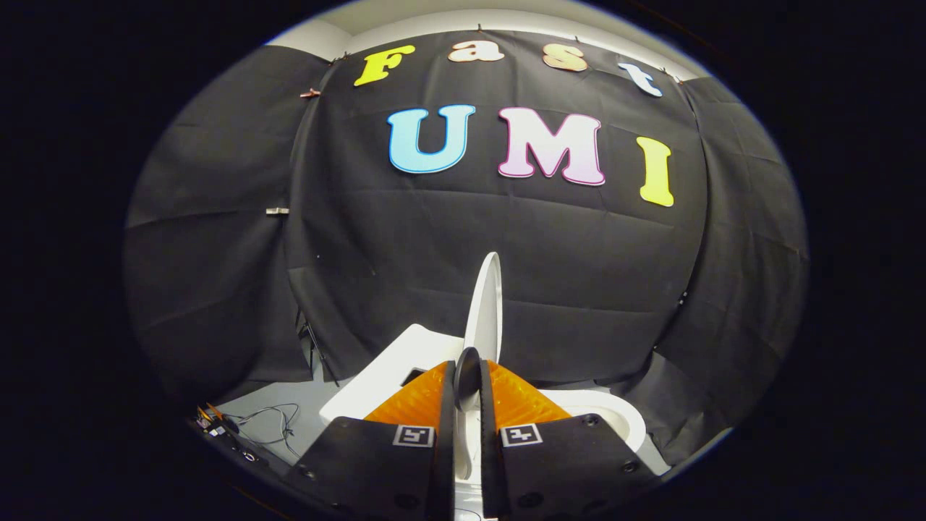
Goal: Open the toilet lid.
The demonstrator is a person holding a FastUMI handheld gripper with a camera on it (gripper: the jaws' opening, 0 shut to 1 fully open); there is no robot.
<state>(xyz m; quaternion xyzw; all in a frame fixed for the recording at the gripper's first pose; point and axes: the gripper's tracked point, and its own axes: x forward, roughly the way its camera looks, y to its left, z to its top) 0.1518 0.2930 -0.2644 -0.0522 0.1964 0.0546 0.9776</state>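
Gripper: our gripper (467,376) sits at the lower centre of the frame, its two fingers drawn close together with a narrow gap; we see the thin edge of the lid running between them, and both fingers appear to press on it.
Lid: toilet lid (486,304) stands raised, nearly upright and seen edge-on, rising from between the fingertips toward the middle of the frame.
Toilet: white toilet (615,416) lies below and behind the fingers; we see part of the bowl rim at the lower right and the flat white tank top (405,354) at the lower left of centre.
Wall: black cloth (347,246) hangs creased across the whole back of the booth, with a clip (276,211) at the left of the frame.
Floor: grey floor (304,405) shows at the lower left, with thin cables (271,420) lying loose on it.
Room: pale ceiling (434,18) shows along the top of the frame above the cloth.
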